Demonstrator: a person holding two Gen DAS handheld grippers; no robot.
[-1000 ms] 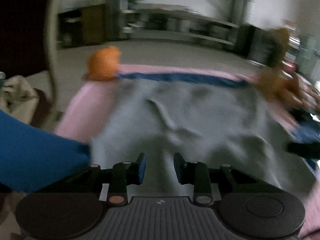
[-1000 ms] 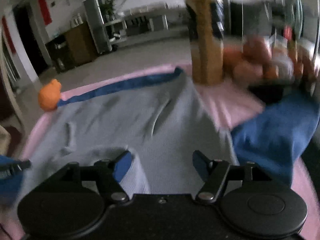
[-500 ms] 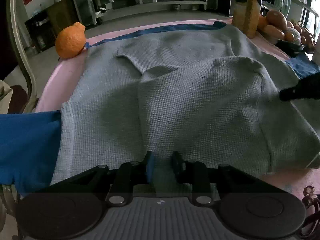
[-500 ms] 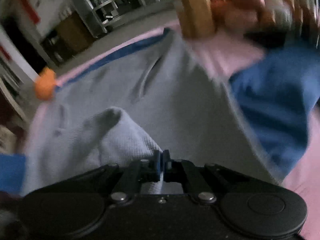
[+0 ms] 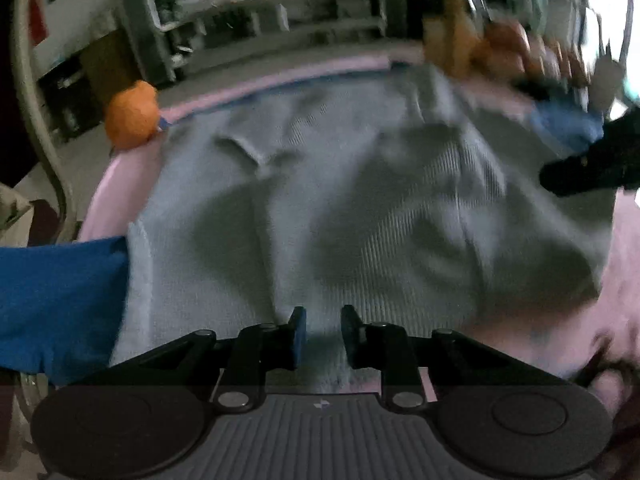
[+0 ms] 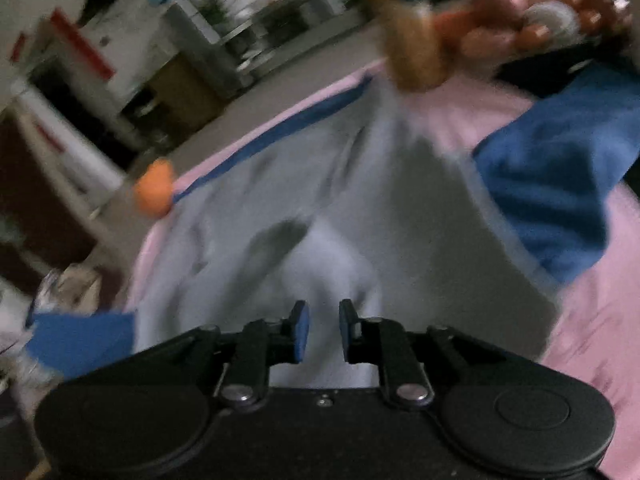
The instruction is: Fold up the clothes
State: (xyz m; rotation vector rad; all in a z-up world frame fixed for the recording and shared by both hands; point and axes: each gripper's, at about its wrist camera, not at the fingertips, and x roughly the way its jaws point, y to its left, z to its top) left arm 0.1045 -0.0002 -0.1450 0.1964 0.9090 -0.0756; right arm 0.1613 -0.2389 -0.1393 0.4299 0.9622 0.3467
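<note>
Grey waffle-knit sweater [image 5: 360, 200] lies spread on the pink table cover [image 5: 120, 172], its near hem between both narrowly parted grippers, left [image 5: 323, 334] just closing, right [image 6: 323, 330] reopening slightly; a pinch this shallow could slip and spoil the fold

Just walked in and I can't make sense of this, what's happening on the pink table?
A person is folding a grey waffle-knit garment with blue sleeves, spread on the pink tablecloth, using a hand-held claw in each hand. Both work at its near edge. The left claw has just been closing and the right claw has just been opening; each shows a narrow gap with grey fabric in it, though blur hides whether either grips. A round orange fruit sits at the far left corner.
</note>
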